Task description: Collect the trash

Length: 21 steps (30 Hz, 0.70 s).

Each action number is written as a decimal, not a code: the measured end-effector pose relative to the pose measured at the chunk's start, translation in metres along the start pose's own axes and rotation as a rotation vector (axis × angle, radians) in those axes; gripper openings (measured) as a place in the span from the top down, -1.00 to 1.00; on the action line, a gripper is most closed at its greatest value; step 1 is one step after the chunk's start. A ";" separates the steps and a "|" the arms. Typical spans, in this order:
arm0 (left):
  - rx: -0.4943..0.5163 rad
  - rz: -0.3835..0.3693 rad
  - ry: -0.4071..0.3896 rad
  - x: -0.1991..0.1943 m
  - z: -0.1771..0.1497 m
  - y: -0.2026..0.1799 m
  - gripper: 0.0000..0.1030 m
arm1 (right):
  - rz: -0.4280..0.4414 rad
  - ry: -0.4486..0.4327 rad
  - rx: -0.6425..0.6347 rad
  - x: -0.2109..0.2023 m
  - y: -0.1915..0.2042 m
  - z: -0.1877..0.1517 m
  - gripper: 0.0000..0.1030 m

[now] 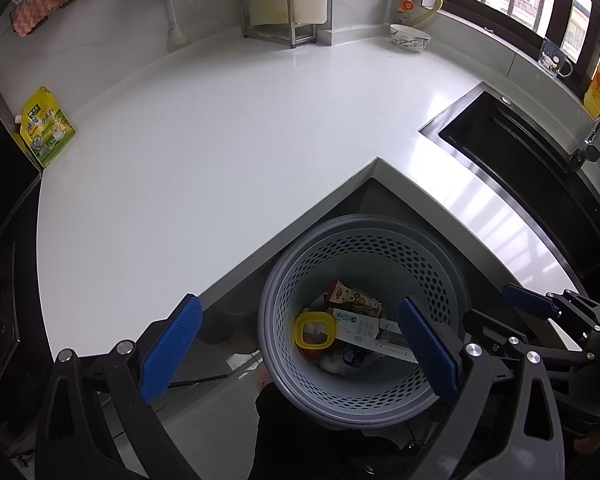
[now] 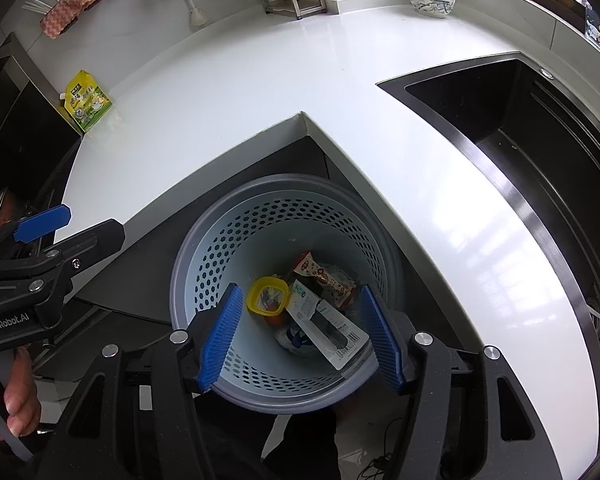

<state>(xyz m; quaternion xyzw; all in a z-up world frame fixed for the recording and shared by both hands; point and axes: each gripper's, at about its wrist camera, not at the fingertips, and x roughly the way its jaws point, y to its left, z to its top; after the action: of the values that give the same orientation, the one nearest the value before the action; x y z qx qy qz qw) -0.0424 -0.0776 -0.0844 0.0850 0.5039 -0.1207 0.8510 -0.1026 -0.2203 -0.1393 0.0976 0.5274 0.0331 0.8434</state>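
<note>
A grey perforated bin sits lower centre of the frame, holding a yellow lid, a brown snack wrapper and a white carton.

We see two matching tools. The left tool has black plastic arms with triangular cut-outs, round silver bolts at the pivots, and ribbed blue pads on its fingers. The right tool has the same black frame, silver bolts and blue pads. White lettering, "GenRobot.AI", marks the left tool's black body in the right wrist view.
</note>
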 end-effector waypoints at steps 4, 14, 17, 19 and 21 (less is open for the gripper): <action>0.002 0.003 0.001 0.000 0.000 0.001 -0.87 | -0.001 0.001 0.000 0.000 0.000 0.000 -0.15; -0.001 0.019 0.008 0.001 0.000 -0.001 -0.87 | -0.003 0.004 0.001 0.002 0.001 0.000 -0.15; -0.001 0.023 0.007 0.001 -0.001 -0.001 -0.87 | -0.004 0.003 -0.001 0.002 0.001 0.000 -0.15; 0.001 0.023 0.003 0.001 -0.001 -0.001 -0.87 | -0.006 0.002 -0.004 0.002 0.001 -0.001 -0.15; 0.004 0.026 0.002 0.000 -0.001 -0.002 -0.87 | -0.006 0.003 -0.005 0.003 0.001 -0.001 -0.15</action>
<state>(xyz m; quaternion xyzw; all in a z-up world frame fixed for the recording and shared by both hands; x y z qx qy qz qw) -0.0436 -0.0794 -0.0853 0.0933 0.5033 -0.1105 0.8520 -0.1025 -0.2183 -0.1418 0.0938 0.5288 0.0323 0.8429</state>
